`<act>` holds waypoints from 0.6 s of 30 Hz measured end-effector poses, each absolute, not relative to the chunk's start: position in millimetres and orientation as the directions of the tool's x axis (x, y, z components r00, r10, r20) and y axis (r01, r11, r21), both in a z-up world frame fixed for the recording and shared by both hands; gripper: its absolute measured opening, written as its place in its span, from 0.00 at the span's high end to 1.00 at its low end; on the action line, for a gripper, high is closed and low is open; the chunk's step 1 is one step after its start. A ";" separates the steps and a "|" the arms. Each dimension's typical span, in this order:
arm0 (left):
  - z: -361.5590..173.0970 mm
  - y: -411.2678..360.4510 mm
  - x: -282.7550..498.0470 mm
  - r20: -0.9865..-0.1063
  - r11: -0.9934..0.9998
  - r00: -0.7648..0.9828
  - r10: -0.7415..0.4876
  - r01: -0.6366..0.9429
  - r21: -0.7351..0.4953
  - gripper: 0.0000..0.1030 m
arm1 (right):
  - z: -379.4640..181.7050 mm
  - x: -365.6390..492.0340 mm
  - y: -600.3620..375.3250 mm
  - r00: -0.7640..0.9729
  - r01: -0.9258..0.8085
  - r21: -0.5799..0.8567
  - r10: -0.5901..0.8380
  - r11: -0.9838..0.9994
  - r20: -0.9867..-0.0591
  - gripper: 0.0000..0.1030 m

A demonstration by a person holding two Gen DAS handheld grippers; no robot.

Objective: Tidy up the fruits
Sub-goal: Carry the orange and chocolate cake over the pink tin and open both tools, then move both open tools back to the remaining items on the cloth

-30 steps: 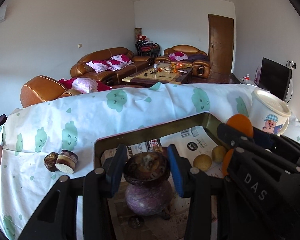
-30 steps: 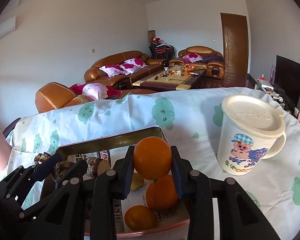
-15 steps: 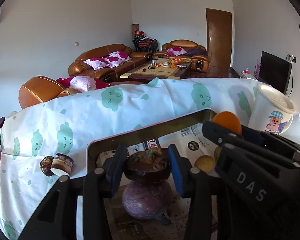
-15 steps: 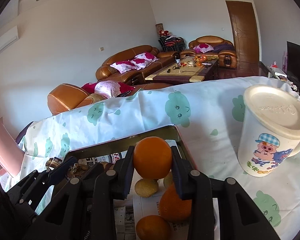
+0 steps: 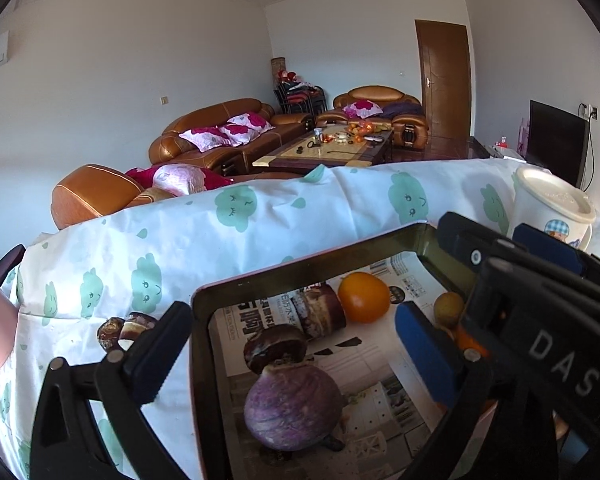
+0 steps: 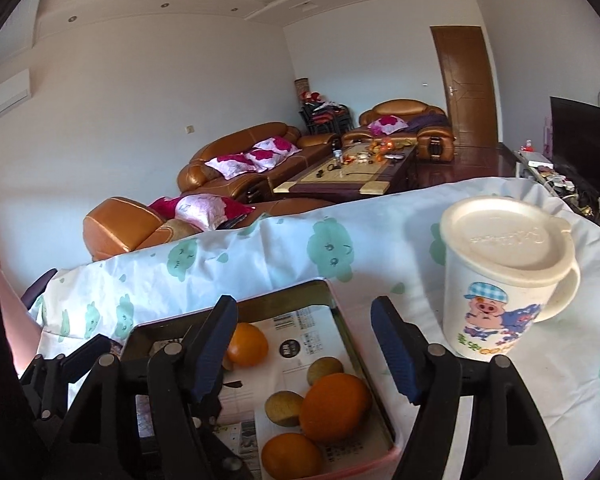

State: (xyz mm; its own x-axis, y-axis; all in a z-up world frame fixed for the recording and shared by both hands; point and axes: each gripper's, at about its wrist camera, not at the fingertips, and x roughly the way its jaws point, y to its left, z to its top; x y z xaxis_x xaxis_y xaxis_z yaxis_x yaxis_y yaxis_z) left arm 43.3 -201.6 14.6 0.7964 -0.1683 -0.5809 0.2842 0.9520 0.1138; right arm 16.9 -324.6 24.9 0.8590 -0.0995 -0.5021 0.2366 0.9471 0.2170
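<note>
left gripper (image 5: 296,356): jaws spread wide, holding nothing; hangs over the near-left part of the tray, one finger outside its left wall
right gripper (image 6: 304,350): jaws wide apart, empty; over the tray's right half
tray (image 5: 300,268): metal, rectangular, newspaper-lined, on the cloud-print tablecloth (image 5: 228,236)
purple fruit (image 5: 294,406): big round one, near-left in tray
dark cut fruit (image 5: 274,350): inside tray, touching the purple fruit's far side
second dark cut piece (image 5: 322,310): in tray, toward the far wall, just beside the far orange
far orange (image 5: 363,297): in tray near far wall, resting free
other oranges (image 6: 334,406): two at the tray's near-right corner, touching each other
small tan fruits (image 6: 284,408): two in the tray's right half, beside the oranges
loose dark fruit pieces (image 5: 124,330): on the cloth outside the tray's left wall
lidded mug (image 6: 500,276): pig cartoon, upright on the cloth right of the tray
</note>
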 end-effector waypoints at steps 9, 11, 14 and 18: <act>13.3 -184.9 39.8 -0.594 0.968 0.787 -0.166 0.244 0.053 0.00 | 20.0 7.3 -339.1 0.857 0.283 0.265 -0.118 0.922 -0.502 0.31; 13.6 -182.4 38.4 -0.593 0.971 0.790 -0.158 0.233 0.052 0.00 | 20.9 5.0 -338.1 0.856 0.297 0.248 -0.142 0.922 -0.498 0.31; 13.0 -180.5 35.6 -0.601 0.972 0.786 -0.146 0.228 0.062 0.00 | 16.7 5.8 -337.1 0.829 0.341 0.206 -0.189 0.917 -0.527 0.31; 14.3 -176.9 28.4 -0.593 0.970 0.792 -0.144 0.233 0.075 0.00 | 12.0 4.4 -340.1 0.821 0.344 0.232 -0.172 0.910 -0.544 0.31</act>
State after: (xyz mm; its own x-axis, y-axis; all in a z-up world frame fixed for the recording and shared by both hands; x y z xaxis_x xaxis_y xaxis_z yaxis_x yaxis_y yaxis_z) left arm 28.4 -176.9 14.3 0.7921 -0.1443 -0.5931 0.2327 0.9697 0.0748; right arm 4.4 -340.1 12.0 0.8213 -0.1719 -0.5439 0.3442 0.9097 0.2323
